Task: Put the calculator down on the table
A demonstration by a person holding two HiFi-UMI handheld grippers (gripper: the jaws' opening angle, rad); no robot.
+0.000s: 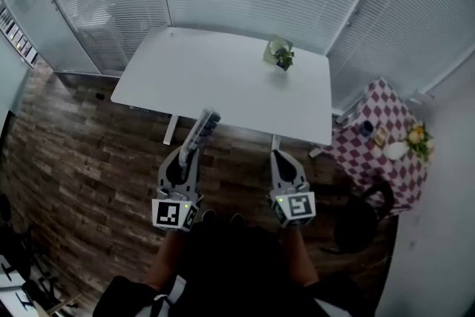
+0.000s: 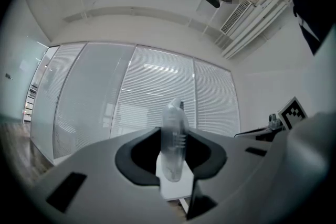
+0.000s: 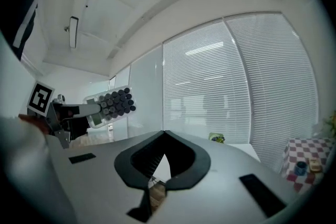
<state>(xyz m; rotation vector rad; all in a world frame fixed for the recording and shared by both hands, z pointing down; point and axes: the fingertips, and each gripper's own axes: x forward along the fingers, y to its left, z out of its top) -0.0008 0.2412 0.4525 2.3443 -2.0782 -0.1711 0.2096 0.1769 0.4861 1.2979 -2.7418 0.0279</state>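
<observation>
Left gripper (image 1: pixel 191 152) is clamped on the near end of the calculator (image 1: pixel 203 127). The calculator's long axis runs straight out ahead of the jaws, standing on edge with its keys facing the right gripper (image 1: pixel 283 158). That gripper is alongside, jaws together and empty. The table (image 1: pixel 223 82) lies just ahead of the calculator's far tip and lower. Likely next for the left hand: forward, down, and a roll to lay the calculator flat.

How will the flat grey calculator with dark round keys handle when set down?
Probably stiff: the flat grey calculator juts from the left tool without sagging. Likely light, held by one end. Flat, so unlikely to roll.
</observation>
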